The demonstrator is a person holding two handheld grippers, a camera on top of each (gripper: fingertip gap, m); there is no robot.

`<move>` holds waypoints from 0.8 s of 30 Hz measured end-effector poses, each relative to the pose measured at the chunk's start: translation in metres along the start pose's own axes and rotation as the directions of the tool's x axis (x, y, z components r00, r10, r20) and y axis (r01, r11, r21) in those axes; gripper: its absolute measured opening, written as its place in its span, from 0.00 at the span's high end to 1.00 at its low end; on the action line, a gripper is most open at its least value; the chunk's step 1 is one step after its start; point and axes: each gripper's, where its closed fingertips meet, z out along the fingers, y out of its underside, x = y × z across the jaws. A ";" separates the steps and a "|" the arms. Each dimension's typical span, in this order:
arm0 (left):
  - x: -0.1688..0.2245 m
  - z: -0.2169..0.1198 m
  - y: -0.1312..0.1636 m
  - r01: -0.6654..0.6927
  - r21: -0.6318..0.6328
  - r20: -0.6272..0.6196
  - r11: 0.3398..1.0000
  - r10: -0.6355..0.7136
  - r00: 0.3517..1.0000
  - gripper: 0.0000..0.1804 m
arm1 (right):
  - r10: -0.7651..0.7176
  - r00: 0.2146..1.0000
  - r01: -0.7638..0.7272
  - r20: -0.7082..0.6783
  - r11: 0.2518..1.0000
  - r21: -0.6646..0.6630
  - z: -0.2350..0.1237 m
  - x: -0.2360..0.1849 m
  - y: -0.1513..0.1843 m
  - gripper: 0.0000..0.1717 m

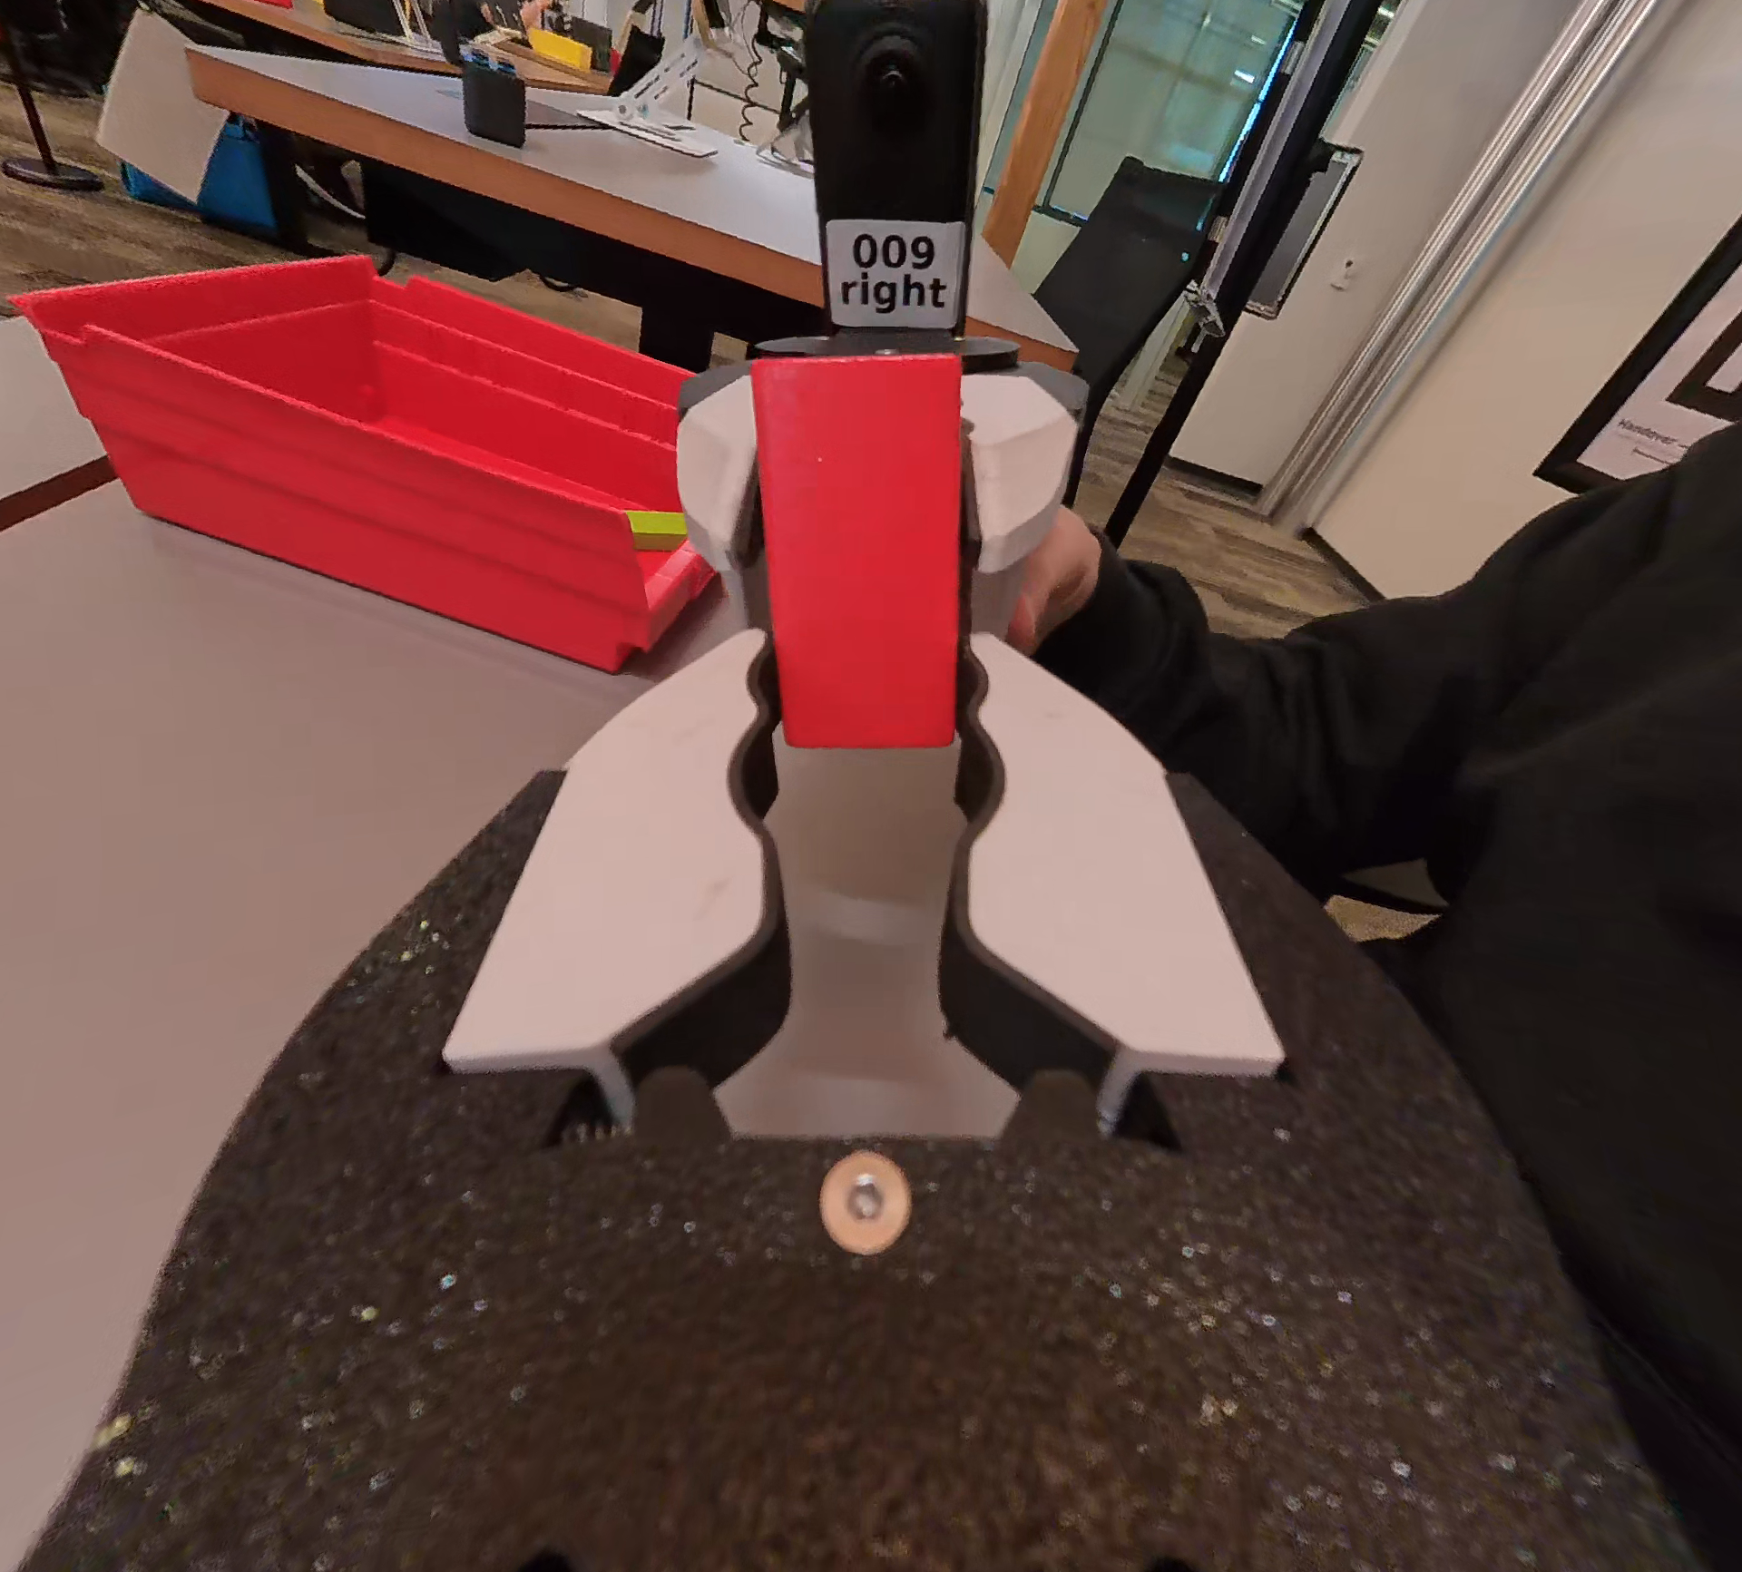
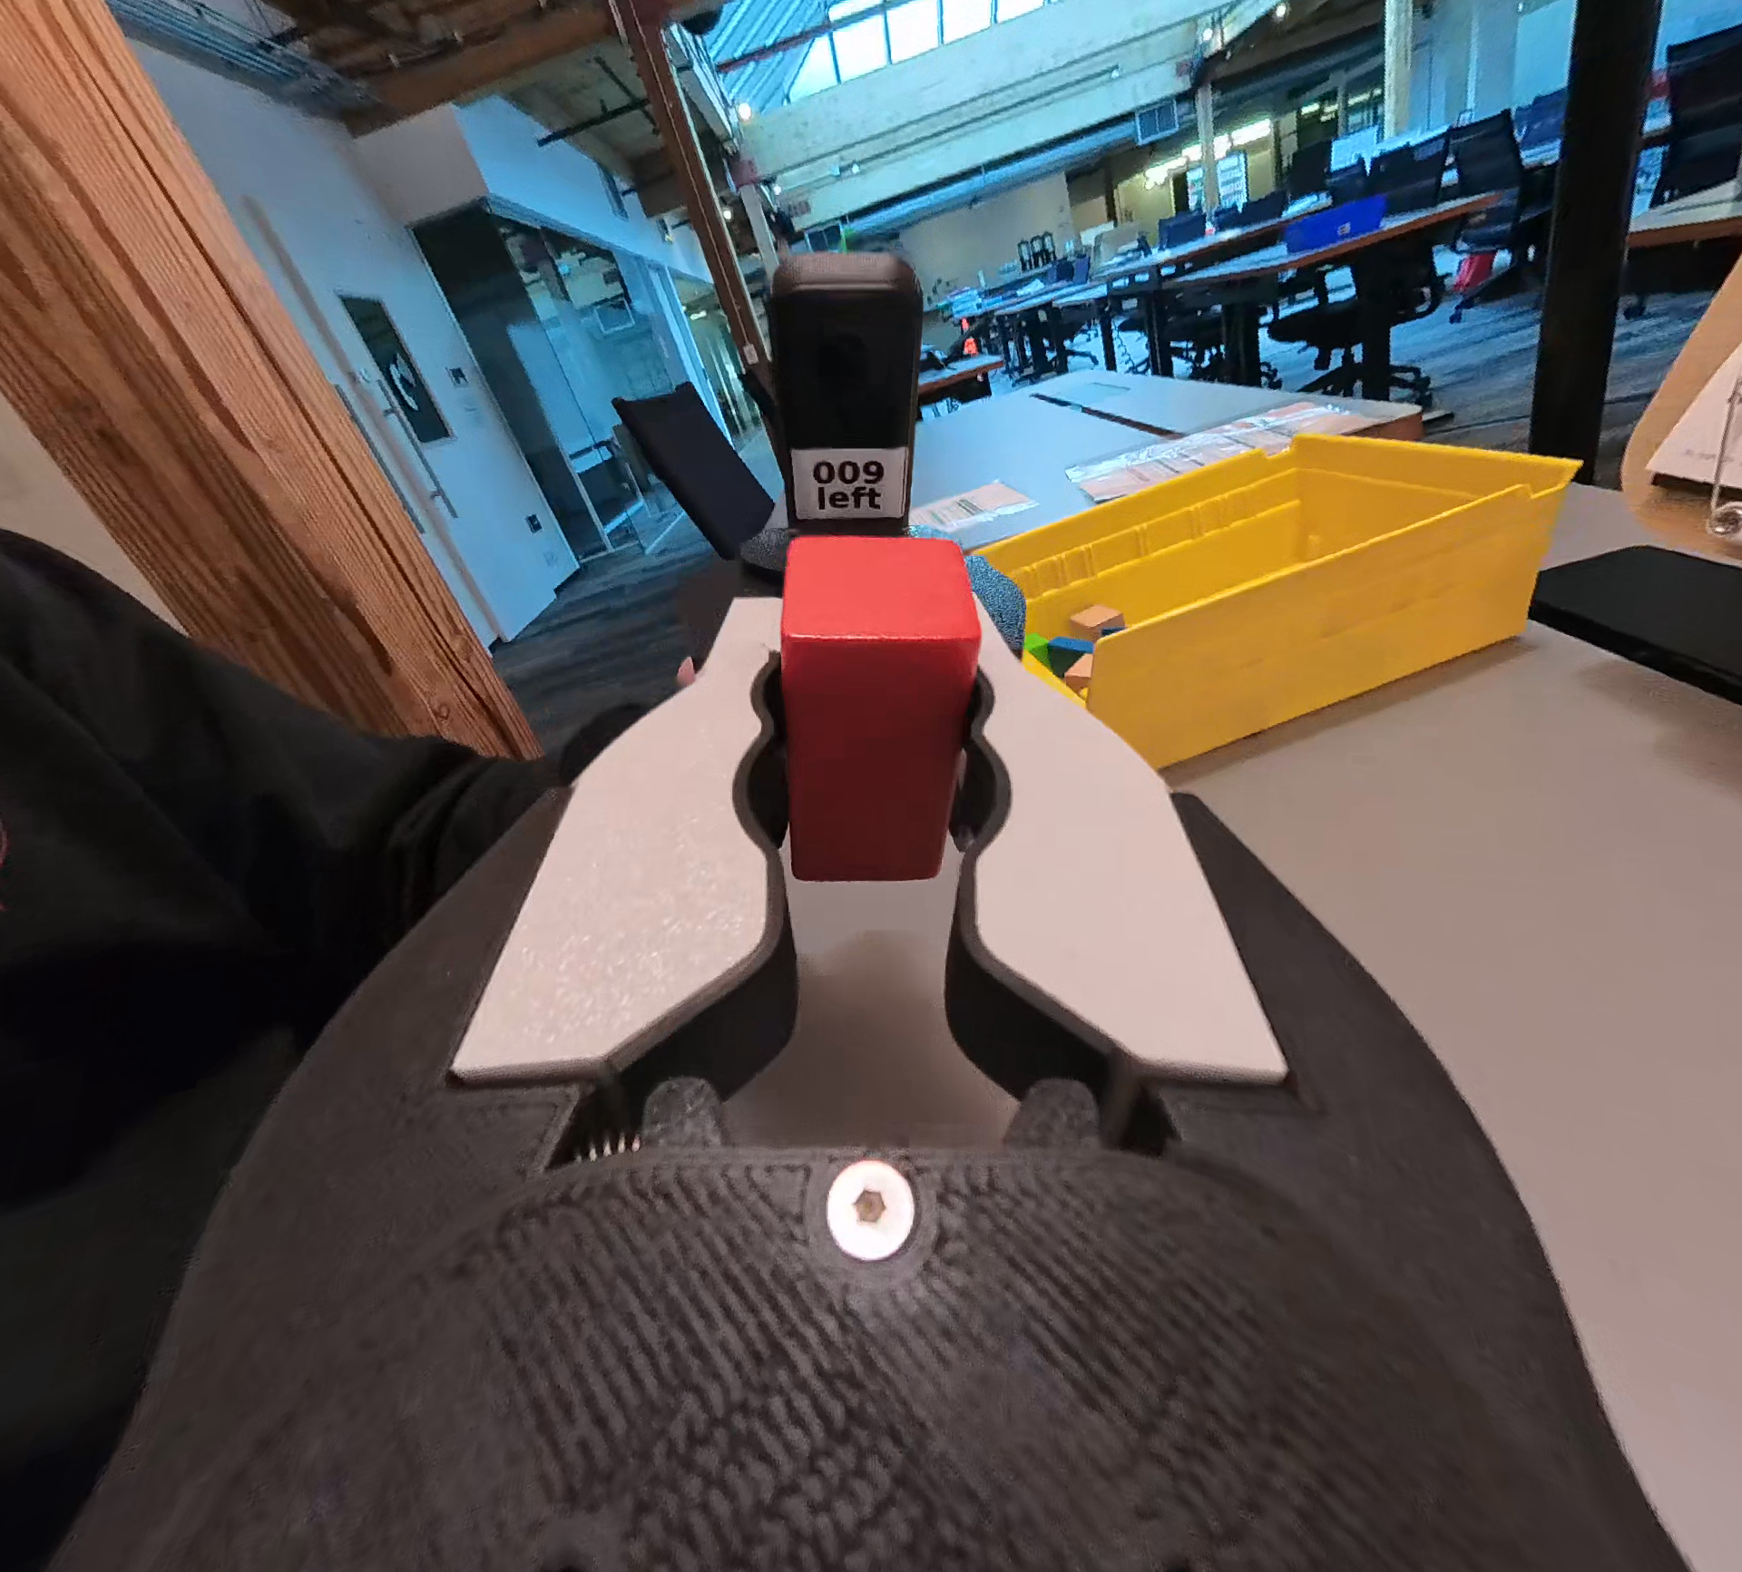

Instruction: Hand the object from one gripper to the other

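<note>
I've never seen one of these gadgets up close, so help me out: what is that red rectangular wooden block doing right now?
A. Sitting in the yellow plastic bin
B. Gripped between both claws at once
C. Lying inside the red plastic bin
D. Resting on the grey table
B: the red rectangular wooden block is up off the table, pinched at one end by the left claw and at the other by the right claw.

left gripper: jaws clamped on red block | right gripper: jaws clamped on it, facing left
</note>
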 end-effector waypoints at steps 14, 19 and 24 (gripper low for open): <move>-0.060 -0.039 0.025 -0.007 -0.010 0.466 1.000 0.011 0.885 0.59 | -0.068 0.480 -0.015 -0.875 0.996 -0.085 -0.219 0.131 -0.013 0.79; -0.063 -0.046 0.039 0.046 -0.013 0.481 0.999 -0.034 0.876 0.61 | -0.203 0.191 -0.191 -0.960 0.952 -0.239 -0.304 0.156 0.028 0.79; -0.067 -0.059 0.044 0.086 0.028 0.508 0.996 -0.088 0.857 0.61 | -0.284 0.132 -0.276 -0.950 0.910 -0.311 -0.323 0.162 0.045 0.79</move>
